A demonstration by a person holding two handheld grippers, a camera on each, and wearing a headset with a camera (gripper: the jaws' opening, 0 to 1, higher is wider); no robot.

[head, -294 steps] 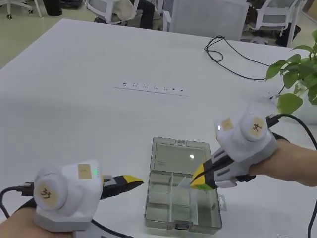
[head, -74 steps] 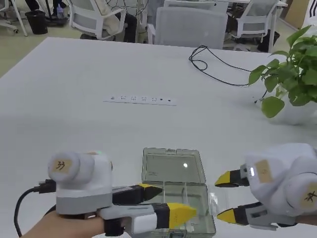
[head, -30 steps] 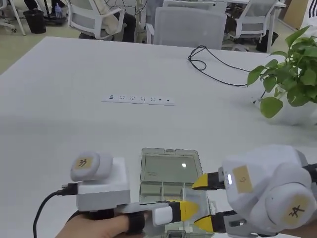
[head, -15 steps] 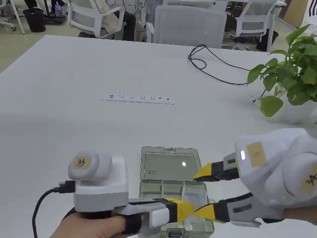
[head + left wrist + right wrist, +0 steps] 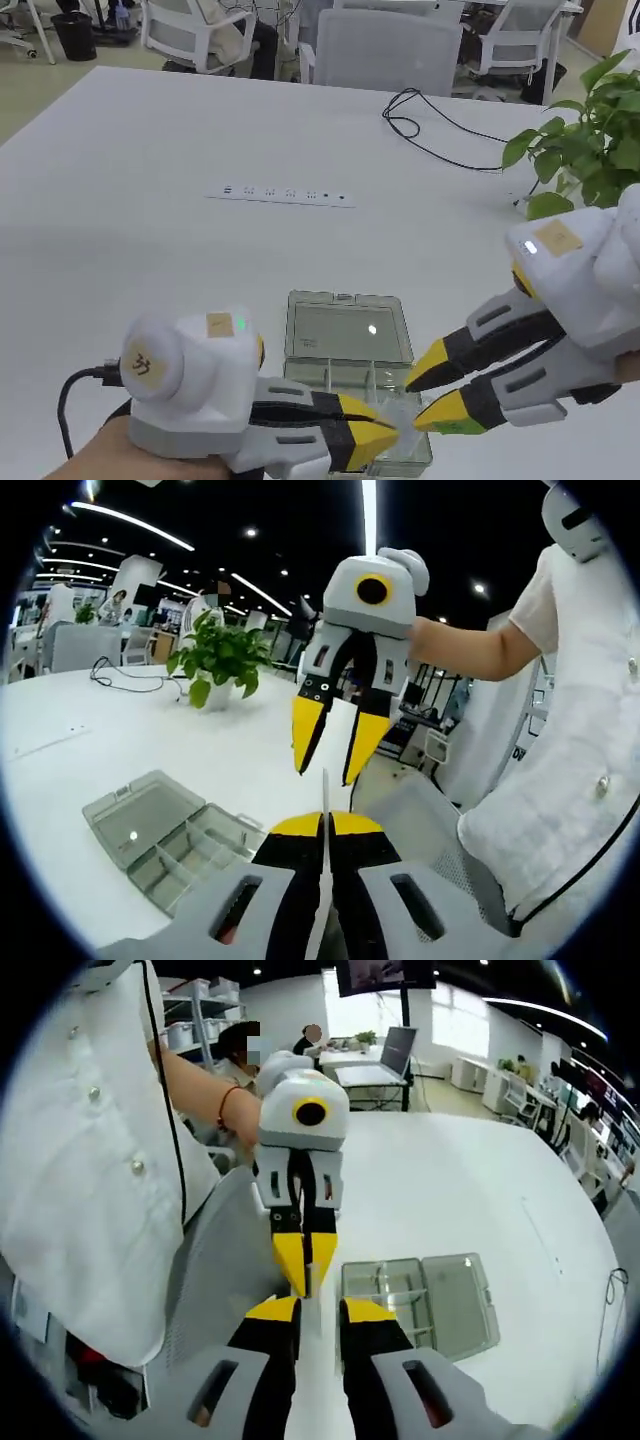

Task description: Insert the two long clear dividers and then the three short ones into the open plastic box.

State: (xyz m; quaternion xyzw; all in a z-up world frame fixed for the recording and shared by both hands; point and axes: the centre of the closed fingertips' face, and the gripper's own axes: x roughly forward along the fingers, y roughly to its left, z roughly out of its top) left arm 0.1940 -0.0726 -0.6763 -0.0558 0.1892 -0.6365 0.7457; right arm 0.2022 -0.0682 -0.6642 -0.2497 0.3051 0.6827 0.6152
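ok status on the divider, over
Left gripper shut on thin clear plastic divider. Right gripper open, facing it. Open clear plastic box beneath, nothing blocking.

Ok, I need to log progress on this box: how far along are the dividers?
Done: clear dividers already stand in the open plastic box, splitting it into compartments; their exact count is hard to tell. In hand: the left hand-held gripper is shut on one more clear divider, with the open right hand-held gripper facing its tip. Left: seating that piece in the box.
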